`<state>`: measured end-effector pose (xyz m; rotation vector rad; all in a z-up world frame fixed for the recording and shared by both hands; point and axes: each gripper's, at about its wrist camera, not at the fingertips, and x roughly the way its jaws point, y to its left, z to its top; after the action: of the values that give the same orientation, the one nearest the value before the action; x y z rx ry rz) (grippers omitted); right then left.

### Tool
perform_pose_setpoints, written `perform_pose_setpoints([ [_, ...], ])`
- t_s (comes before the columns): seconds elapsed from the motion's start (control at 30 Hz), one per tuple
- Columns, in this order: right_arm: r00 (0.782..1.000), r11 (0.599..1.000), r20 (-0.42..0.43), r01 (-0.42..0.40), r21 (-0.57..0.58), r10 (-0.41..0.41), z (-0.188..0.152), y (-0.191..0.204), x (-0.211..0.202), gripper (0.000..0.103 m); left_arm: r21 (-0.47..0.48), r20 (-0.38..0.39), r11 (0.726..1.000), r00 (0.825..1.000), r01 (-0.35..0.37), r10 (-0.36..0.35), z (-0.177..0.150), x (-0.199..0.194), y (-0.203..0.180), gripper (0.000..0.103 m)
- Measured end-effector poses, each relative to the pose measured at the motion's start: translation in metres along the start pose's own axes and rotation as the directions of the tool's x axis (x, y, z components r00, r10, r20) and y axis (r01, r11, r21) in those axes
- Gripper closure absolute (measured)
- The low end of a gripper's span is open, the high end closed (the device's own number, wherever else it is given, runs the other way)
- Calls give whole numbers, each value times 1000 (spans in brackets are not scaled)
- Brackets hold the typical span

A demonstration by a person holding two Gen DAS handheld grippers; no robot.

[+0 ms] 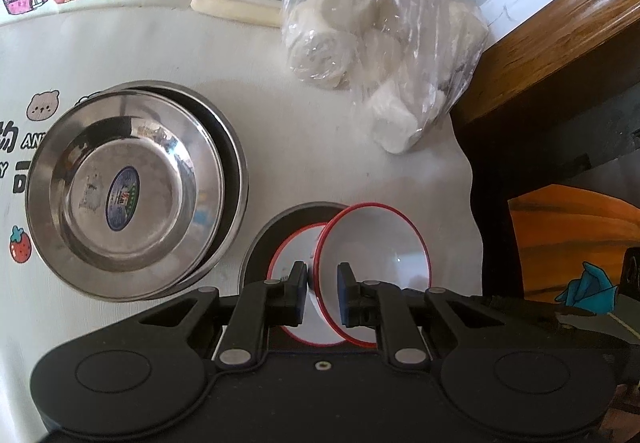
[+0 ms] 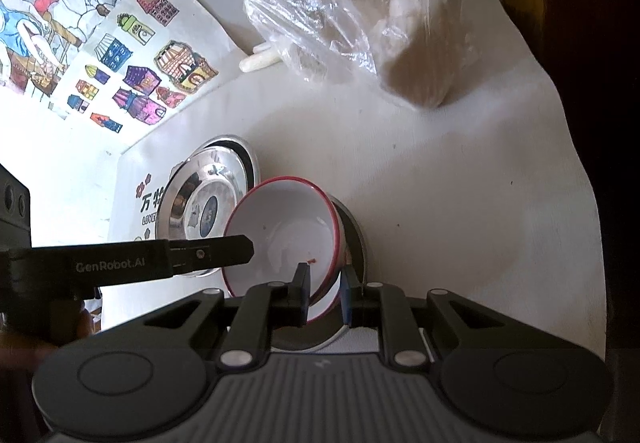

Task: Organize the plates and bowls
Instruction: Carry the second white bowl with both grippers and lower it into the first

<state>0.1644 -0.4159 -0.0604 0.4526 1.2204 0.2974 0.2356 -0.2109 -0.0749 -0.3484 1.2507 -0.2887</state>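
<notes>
A white bowl with a red rim (image 1: 372,251) is tilted over a second red-rimmed white bowl (image 1: 292,251) that sits in a dark bowl (image 1: 260,243). My left gripper (image 1: 322,285) is shut on the tilted bowl's near rim. In the right wrist view the same white bowl (image 2: 280,235) is tilted, and my right gripper (image 2: 326,293) is shut on its rim from the other side. The left gripper's finger (image 2: 212,251) crosses that view from the left. Two stacked steel plates (image 1: 132,191) lie left of the bowls; they also show in the right wrist view (image 2: 204,203).
A clear plastic bag of white rolls (image 1: 376,43) lies at the back of the white table (image 1: 304,147). Two white sticks (image 1: 236,7) lie near the wall drawings. A wooden frame (image 1: 560,31) bounds the right side, with a dark gap below it.
</notes>
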Motion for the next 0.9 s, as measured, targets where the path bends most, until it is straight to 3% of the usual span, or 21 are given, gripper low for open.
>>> perform_pose_setpoints([
  [0.9, 997, 998, -75, -26, -49, 23, 1, 6, 13, 83, -47, -26, 998, 999, -44, 43, -14, 2, 7, 85],
])
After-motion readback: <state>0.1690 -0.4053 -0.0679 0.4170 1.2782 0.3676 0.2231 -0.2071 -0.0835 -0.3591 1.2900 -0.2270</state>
